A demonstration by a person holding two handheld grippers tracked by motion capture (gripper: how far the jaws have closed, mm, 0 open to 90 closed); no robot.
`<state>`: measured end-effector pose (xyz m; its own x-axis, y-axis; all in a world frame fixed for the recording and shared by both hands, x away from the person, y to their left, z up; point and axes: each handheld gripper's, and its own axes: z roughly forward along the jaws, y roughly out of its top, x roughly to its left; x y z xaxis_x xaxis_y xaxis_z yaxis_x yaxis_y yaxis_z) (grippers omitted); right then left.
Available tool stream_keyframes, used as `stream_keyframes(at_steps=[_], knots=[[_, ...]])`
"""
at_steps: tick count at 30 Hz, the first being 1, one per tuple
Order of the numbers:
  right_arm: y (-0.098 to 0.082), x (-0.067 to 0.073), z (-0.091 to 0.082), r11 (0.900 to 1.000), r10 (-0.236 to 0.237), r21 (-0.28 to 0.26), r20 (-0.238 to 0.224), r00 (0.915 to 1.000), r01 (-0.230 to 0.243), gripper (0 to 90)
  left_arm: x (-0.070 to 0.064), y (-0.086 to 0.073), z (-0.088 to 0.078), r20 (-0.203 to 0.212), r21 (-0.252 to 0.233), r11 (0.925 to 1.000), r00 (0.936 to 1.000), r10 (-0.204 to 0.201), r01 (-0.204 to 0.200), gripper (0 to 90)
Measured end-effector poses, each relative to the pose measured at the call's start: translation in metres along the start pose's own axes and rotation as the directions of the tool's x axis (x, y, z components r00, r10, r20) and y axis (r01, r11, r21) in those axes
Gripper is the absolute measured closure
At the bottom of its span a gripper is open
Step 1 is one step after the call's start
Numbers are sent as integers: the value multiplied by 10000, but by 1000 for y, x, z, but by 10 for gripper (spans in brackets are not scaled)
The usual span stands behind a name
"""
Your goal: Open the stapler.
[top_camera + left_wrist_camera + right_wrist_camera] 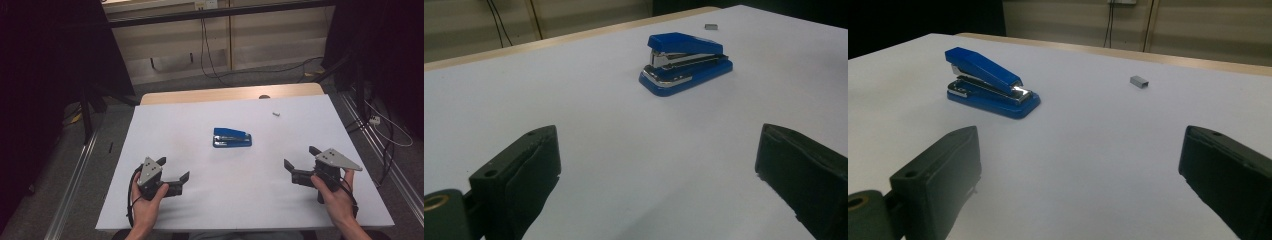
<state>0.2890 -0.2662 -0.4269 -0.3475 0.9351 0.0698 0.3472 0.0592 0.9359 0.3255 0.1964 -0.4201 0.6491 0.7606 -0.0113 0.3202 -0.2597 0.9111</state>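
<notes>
**Both claws spread, stapler lying between and beyond them**

Left claw sits low over the white table, jaws spread wide with nothing between them. Right claw does the same on the other side, also gaping and unloaded. Ahead of both, roughly midway between them, a blue stapler rests closed on the table. Farther off, beyond the right claw, lies a small block of staples.

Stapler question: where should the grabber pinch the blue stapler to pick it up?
Probably across the two long flat sides of the blue stapler, near its middle, coming down from above. It lies flat and closed on the white table, and its long body looks narrow enough for the open left gripper.
</notes>
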Motion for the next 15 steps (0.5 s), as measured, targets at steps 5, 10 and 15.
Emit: stream_keyframes(at_steps=[5, 10, 15], knots=[[0, 5, 4, 9999, -120, 101, -230, 9997, 123, 25, -3, 0, 4, 333, 19, 10000, 9994, 31, -31, 37], [0, 8, 7, 9997, -166, 180, -329, 9993, 172, 26, -6, 1, 5, 462, 129, 9998, 9988, 156, -162, 35], [2, 13, 8, 9990, -347, 279, -455, 9984, 360, 23, -9, 3, 9, 819, 274, 9991, 9962, 286, -310, 45]])
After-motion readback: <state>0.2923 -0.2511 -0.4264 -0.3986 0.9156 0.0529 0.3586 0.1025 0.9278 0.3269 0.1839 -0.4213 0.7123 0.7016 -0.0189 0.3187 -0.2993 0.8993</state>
